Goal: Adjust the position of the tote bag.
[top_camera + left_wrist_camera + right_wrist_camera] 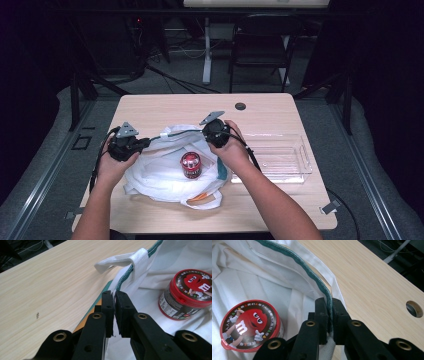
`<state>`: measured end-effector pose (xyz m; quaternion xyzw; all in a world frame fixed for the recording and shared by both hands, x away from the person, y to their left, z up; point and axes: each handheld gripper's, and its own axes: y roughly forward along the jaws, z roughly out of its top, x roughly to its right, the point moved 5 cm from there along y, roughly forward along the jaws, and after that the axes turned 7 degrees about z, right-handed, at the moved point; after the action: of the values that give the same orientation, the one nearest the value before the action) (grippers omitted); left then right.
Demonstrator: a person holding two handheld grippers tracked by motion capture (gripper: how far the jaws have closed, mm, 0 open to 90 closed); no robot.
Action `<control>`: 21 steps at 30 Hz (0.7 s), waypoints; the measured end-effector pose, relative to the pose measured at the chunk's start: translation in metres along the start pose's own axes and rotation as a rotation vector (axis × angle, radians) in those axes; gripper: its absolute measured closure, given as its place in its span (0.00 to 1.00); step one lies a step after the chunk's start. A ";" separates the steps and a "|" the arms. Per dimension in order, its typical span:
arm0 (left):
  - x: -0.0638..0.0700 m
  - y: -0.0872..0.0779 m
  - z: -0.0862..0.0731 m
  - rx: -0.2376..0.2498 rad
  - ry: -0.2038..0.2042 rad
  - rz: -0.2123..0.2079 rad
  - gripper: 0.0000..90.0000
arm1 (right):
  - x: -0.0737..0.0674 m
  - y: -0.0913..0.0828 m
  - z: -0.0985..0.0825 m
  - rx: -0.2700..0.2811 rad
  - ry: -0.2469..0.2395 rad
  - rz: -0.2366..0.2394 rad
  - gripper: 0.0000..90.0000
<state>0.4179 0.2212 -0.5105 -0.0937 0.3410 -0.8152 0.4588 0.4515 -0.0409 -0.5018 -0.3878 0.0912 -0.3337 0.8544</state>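
Now both tongs grip the green-edged rim of the white bag [165,172] on the bench [150,107].

From the high view, the left tongs [145,142] and the right tongs [206,131] hold the bag mouth from two sides, and the red-lid can [191,165] stands inside the bag; a clear tray [280,156] lies just beside the bag on its right, and bare wood stays free toward the far edge with the round hole [240,106]. From the left gripper view, the left tongs [114,296] are clenched on the rim near the white handle loop [125,260], with the can [187,293] near and open bench [50,290] at the other side. From the right gripper view, the right tongs [329,303] are clenched on the green hem [297,260]; the can [249,327] lies on the white cloth, apart from the rim.
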 end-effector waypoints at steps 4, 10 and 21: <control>0.000 0.002 -0.001 -0.002 -0.006 -0.005 0.95 | 0.001 0.002 -0.001 -0.010 0.000 0.000 0.95; 0.000 0.004 -0.001 0.000 -0.011 -0.006 0.95 | 0.003 0.005 -0.001 -0.010 0.013 0.007 0.95; -0.001 0.010 -0.003 -0.003 -0.023 -0.004 0.96 | 0.005 0.012 -0.004 -0.025 0.021 0.012 0.95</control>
<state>0.4235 0.2202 -0.5190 -0.1043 0.3367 -0.8145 0.4608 0.4594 -0.0413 -0.5126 -0.3944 0.1069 -0.3314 0.8504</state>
